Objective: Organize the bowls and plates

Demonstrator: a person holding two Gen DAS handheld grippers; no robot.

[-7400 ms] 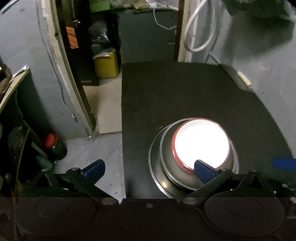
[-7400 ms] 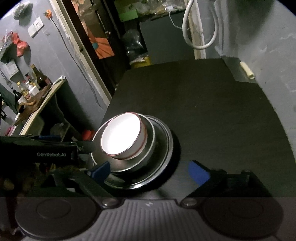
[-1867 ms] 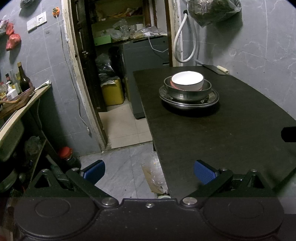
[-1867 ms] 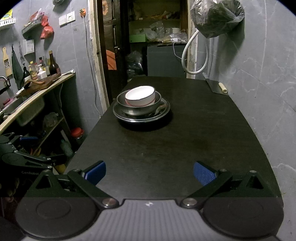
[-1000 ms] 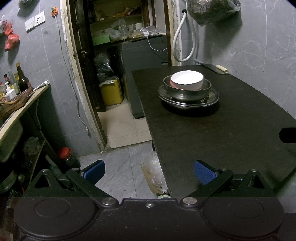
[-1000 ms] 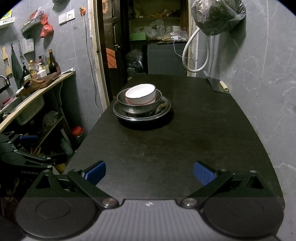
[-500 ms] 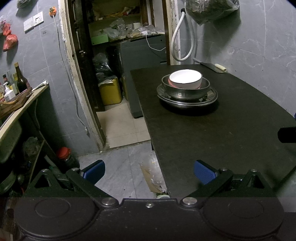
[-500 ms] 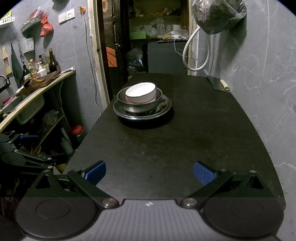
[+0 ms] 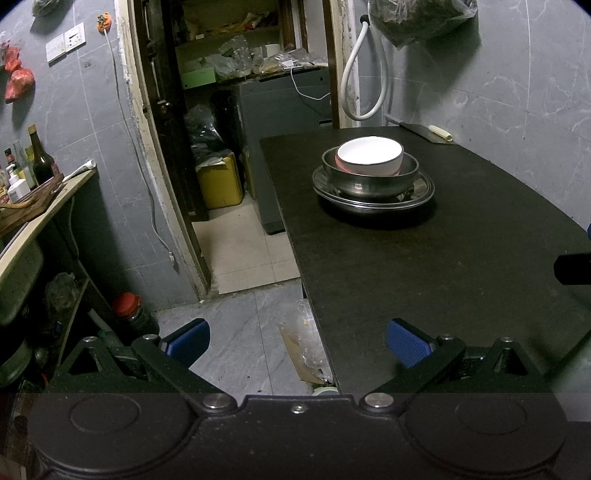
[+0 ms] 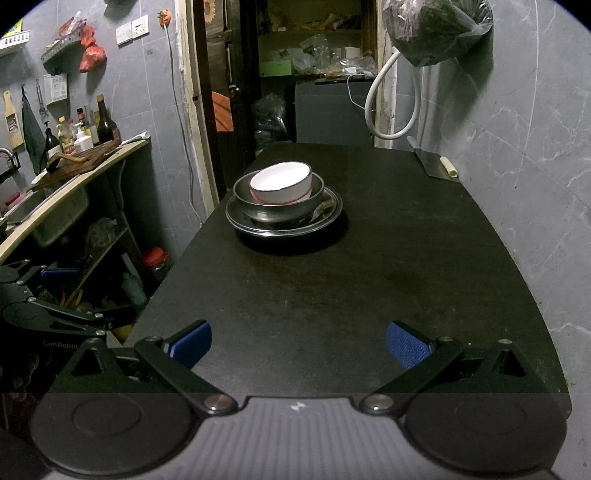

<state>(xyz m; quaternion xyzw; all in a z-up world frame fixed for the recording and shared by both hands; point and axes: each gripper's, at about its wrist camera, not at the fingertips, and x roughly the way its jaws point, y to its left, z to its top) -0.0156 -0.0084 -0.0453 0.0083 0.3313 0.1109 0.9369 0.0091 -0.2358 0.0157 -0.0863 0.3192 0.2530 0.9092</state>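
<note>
I hold both grippers back at the near end of the black tabletop (image 10: 369, 258), and neither touches anything. My left gripper (image 9: 297, 341) sits off the tabletop's left edge, with its blue-padded fingers (image 9: 186, 341) spread wide: one pad is over the grey floor tiles (image 9: 236, 332), the other over the near corner of the tabletop. My right gripper (image 10: 299, 341) hangs over the tabletop itself, its fingers (image 10: 406, 345) also spread wide with nothing between them.

The dishes are stacked well ahead of both grippers, toward the far left part of the tabletop. At the bottom I see a wide metal plate (image 10: 325, 216); on it stands a steel bowl (image 10: 273, 210), and nested inside that sits a white bowl (image 10: 282, 182) that tilts a little in the right wrist view. In the left wrist view the same stack shows as the metal plate (image 9: 421, 194), the steel bowl (image 9: 369, 184) and the white bowl (image 9: 369, 157), its inside glaring bright.

Further back, by the wall on the right, a cleaver (image 10: 432, 162) with a pale handle lies flat on the tabletop. A white hose (image 10: 391, 107) loops down the wall behind it, and a plastic bag (image 10: 436, 27) of greens hangs above. To the left, bottles (image 10: 103, 123) stand on a counter.
</note>
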